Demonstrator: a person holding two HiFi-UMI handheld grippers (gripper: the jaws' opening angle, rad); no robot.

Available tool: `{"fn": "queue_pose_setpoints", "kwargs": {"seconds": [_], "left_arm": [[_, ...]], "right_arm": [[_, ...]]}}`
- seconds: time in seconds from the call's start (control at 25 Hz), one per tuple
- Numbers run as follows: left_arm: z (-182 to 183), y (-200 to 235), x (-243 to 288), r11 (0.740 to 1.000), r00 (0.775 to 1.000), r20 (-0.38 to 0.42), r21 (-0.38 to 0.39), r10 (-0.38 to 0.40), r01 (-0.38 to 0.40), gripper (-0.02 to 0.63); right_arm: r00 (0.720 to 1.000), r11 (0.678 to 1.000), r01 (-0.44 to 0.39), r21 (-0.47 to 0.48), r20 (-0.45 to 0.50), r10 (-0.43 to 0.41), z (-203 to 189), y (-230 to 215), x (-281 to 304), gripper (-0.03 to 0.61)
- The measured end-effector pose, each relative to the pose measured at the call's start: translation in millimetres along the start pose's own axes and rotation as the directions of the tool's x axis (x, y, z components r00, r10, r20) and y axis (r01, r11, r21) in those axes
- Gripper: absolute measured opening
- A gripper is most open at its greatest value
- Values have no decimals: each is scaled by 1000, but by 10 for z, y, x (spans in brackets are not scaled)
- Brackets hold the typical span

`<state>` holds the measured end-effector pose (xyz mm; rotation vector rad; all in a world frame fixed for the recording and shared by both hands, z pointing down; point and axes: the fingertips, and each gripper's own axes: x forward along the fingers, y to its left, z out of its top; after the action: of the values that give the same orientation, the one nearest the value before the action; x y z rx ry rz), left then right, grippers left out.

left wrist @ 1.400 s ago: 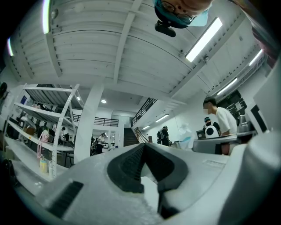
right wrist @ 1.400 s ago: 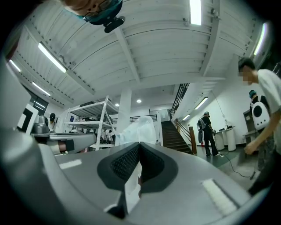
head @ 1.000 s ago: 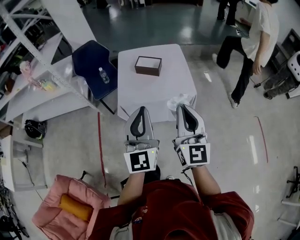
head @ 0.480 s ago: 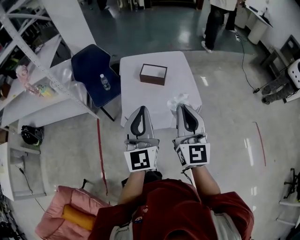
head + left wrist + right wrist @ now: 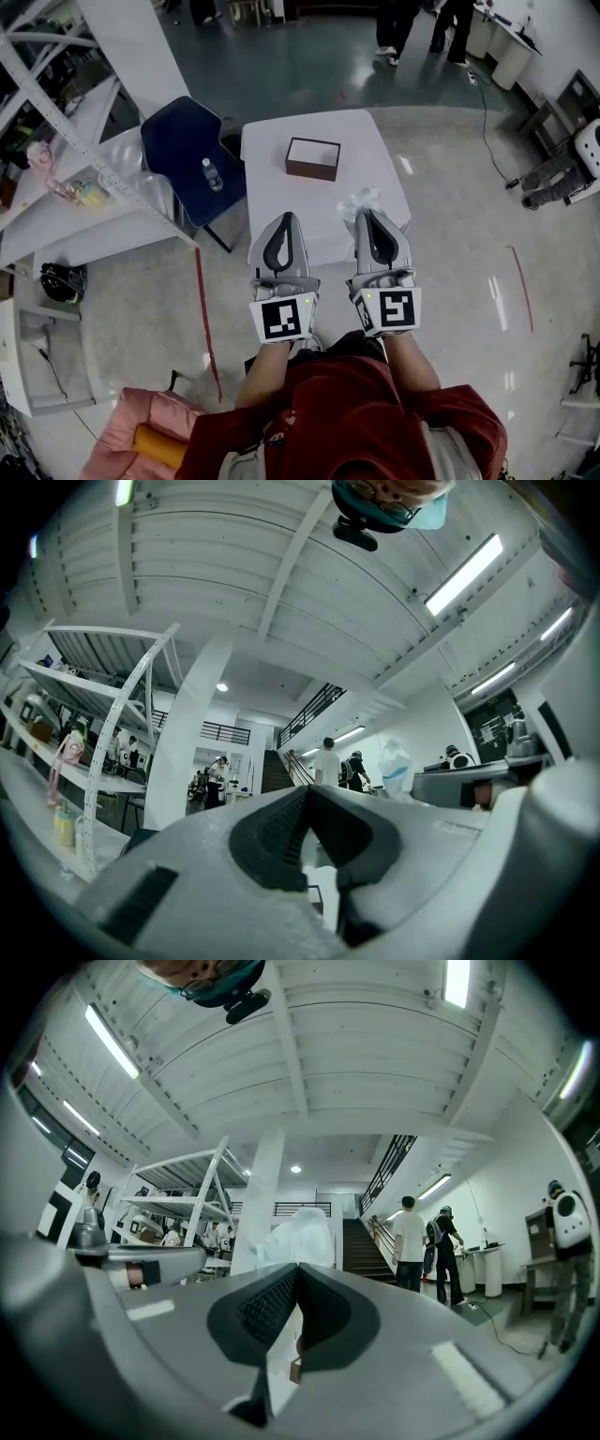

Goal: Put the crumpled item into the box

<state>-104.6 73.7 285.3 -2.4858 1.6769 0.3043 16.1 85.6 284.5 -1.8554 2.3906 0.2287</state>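
Table (image 5: 319, 199): white; open floor along its right and near edges.
Chair (image 5: 178, 139): blue, against the table's left edge, bottle (image 5: 212, 174) on it.
Left hand-held gripper (image 5: 285, 218): over the table's near edge, jaws pressed together, empty.
Right hand-held gripper (image 5: 365, 215): jaws pressed together, empty.
Box (image 5: 312, 157): open, mid-table.
Crumpled item (image 5: 357, 198): table's near right corner; the right gripper view shows it (image 5: 302, 1230) just past the tips.

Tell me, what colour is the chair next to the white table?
Dark blue. The chair shows best in the head view.
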Motion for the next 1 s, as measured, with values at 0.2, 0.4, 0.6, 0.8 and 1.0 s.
{"fn": "queue_pose_setpoints", "kwargs": {"seconds": [0.2,0.4,0.6,0.8,1.0], "left_arm": [[-46,115,81,1000,1000,-1,22,1,-1,3],[-131,87,290,1000,1000,-2,23,7,-7,3],[-208,-12,661,999,1000,-5,43,0,0,3],[-208,-148,1088,1000,1000,27,21,1,-1,3],[-277,-242,1510,1000,1000,25,16,2,-2,3]], "right_arm": [[1000,1000,-1,1,6,1,-50,14,150,3],[1000,1000,-8,11,20,8,-131,-109,349,3],[1000,1000,-16,5,17,16,-183,-390,569,3],[1000,1000,-11,10,21,11,-231,-741,831,3],[1000,1000,-1,30,23,0,-284,-1083,1104,3]]}}
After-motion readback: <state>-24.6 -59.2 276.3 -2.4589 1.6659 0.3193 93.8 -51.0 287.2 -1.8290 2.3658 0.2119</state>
